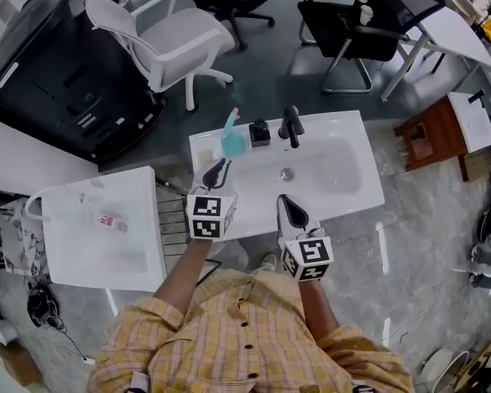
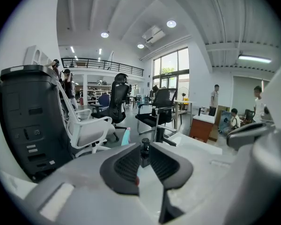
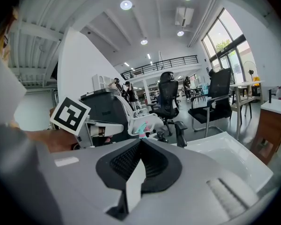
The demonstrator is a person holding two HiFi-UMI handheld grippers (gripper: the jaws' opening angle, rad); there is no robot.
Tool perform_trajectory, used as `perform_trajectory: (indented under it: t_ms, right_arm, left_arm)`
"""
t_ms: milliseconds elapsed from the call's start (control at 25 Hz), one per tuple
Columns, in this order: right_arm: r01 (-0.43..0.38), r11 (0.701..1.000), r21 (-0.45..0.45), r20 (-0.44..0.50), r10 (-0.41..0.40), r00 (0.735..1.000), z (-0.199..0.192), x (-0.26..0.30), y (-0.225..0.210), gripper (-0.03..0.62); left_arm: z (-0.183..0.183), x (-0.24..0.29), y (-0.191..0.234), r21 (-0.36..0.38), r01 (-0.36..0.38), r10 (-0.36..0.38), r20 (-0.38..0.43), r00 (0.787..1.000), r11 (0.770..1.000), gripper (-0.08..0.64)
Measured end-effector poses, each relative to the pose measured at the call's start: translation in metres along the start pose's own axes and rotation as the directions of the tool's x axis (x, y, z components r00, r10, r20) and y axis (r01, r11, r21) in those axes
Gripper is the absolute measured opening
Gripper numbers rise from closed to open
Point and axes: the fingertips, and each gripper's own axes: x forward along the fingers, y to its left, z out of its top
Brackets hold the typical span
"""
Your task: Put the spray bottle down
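Note:
The teal spray bottle [image 1: 231, 142] with a pink nozzle stands upright on the back left rim of the white sink [image 1: 344, 133]. It is just beyond the tips of my left gripper [image 1: 220, 167], which does not touch it. In the left gripper view the bottle [image 2: 126, 137] shows past the left jaw. A narrow gap separates the jaws of the left gripper [image 2: 144, 165], and nothing is between them. My right gripper [image 1: 286, 201] hovers over the sink's front rim; in its own view its jaws [image 3: 140, 144] meet and hold nothing, and the bottle [image 3: 141, 125] stands ahead.
A black faucet [image 1: 291, 126] and a small black object [image 1: 259, 131] stand on the sink's back rim beside the bottle. A white side table [image 1: 82, 252] with a small clear bottle [image 1: 106, 219] is at the left. Office chairs [image 1: 172, 39] and a black cabinet [image 1: 57, 72] stand behind.

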Motion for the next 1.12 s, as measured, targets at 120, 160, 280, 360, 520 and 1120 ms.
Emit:
perform_trajectory:
  t_ms: [120, 160, 280, 360, 520, 1120]
  right_arm:
    - [-0.006, 1.000, 0.001, 0.012, 0.006, 1.000, 0.003, -0.003, 0.001, 0.002]
    - [-0.009, 1.000, 0.001, 0.014, 0.009, 1.000, 0.004, -0.004, 0.002, 0.002]
    - [-0.011, 1.000, -0.001, 0.023, 0.011, 1.000, 0.007, -0.008, 0.003, 0.002]
    - [-0.003, 1.000, -0.006, 0.037, 0.003, 0.999, 0.011, -0.012, 0.002, 0.002]
    - [-0.003, 1.000, -0.009, 0.056, 0.003, 0.998, 0.016, -0.015, 0.001, 0.002]
    - [-0.054, 0.998, -0.029, 0.060, 0.055, 0.997, 0.020, -0.022, 0.013, 0.000]
  left_arm:
    - [0.001, -0.013, -0.008, -0.010, -0.004, 0.004, 0.012, 1.000, 1.000, 0.020]
    - [0.001, -0.018, -0.010, -0.014, -0.007, 0.007, 0.016, 1.000, 1.000, 0.006]
    - [-0.001, -0.029, -0.017, -0.015, -0.008, 0.008, 0.022, 1.000, 1.000, 0.001]
    - [-0.001, -0.036, -0.022, -0.009, -0.008, 0.008, 0.028, 1.000, 1.000, 0.000]
    - [-0.002, -0.046, -0.026, -0.018, -0.013, 0.014, 0.041, 0.999, 1.000, 0.000]
    - [-0.003, -0.078, -0.045, -0.035, -0.007, 0.009, 0.064, 0.998, 0.999, 0.000]
